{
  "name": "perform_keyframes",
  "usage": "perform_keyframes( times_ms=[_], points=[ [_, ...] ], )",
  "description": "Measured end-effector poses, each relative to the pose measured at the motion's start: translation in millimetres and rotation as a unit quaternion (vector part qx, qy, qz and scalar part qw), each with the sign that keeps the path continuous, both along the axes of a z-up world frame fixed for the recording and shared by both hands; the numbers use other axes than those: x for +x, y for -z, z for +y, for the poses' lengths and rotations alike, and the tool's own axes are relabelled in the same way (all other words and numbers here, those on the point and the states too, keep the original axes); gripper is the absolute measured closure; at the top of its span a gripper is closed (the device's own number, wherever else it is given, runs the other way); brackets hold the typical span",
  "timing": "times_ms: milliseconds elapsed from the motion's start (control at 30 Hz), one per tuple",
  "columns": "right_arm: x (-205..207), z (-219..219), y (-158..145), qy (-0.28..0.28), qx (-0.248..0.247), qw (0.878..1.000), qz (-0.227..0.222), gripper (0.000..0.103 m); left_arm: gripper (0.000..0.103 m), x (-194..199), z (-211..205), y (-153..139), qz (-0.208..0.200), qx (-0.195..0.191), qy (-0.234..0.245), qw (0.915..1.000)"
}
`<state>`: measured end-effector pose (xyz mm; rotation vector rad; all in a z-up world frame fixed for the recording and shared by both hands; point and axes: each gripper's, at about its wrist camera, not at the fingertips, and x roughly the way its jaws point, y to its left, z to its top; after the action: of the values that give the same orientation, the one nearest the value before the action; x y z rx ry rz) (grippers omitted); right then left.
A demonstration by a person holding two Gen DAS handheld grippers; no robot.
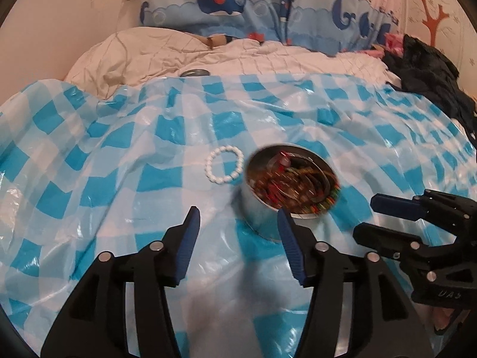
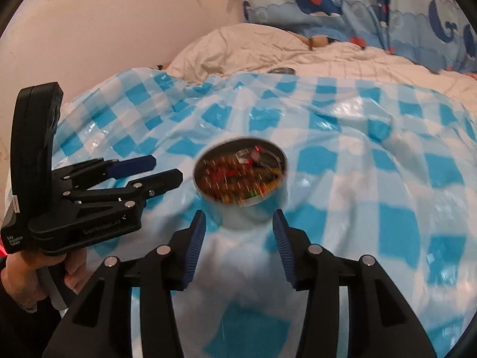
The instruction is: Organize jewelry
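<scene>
Left wrist view: the left gripper point(image 1: 237, 223) hovers with fingers spread, holding nothing. A round metal tin point(image 1: 290, 186), apparently filled with mixed jewelry though blurred, rests on the blue-checked plastic sheet point(image 1: 119, 155). A white bead bracelet point(image 1: 224, 168) lies just left of the tin, apart from it. The right gripper point(image 2: 239, 225) is also spread and empty, positioned near the tin point(image 2: 241, 179).

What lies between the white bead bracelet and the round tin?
Nothing: in the left wrist view only bare checkered plastic sheet separates the white bead bracelet from the round tin.
</scene>
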<state>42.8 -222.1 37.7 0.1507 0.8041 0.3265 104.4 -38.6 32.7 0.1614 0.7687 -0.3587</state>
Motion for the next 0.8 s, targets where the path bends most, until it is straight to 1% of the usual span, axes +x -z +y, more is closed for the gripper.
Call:
perform_keyframes(
  times_ms=[200,267,367,500,567,633,800],
  points=[
    [-29.7,-10.9,7.0,0.038,-0.008,0.999,0.018,0.055,0.049,-25.4,-11.4,6.7,0.0,0.017,0.026,0.9995],
    [-38.7,-14.8,10.6,0.049,-0.007,0.999,0.021,0.054,0.049,-30.0,-13.1,7.4,-0.001,0.02,0.029,0.9994],
    [-44.9,-18.8,16.7,0.061,-0.009,0.998,0.029,0.051,0.048,-34.4,-13.0,8.2,-0.002,0.023,0.031,0.9993],
    [-47.4,-16.9,20.4,0.064,-0.022,0.997,0.029,0.051,0.039,-37.7,-12.3,9.9,-0.001,0.026,0.026,0.9993],
    [-48.9,-11.7,19.7,0.061,-0.035,0.997,0.023,0.048,0.037,-40.6,-11.0,10.7,0.0,0.03,0.024,0.9993],
    [-50.9,-9.2,19.9,0.06,-0.039,0.997,0.021,0.046,0.032,-43.8,-9.3,10.0,0.0,0.032,0.018,0.9993],
    [-60.7,-8.8,20.8,0.066,-0.036,0.997,0.023,0.043,0.016,-57.8,-6.9,3.7,-0.006,0.033,0.001,0.9994]
  ],
)
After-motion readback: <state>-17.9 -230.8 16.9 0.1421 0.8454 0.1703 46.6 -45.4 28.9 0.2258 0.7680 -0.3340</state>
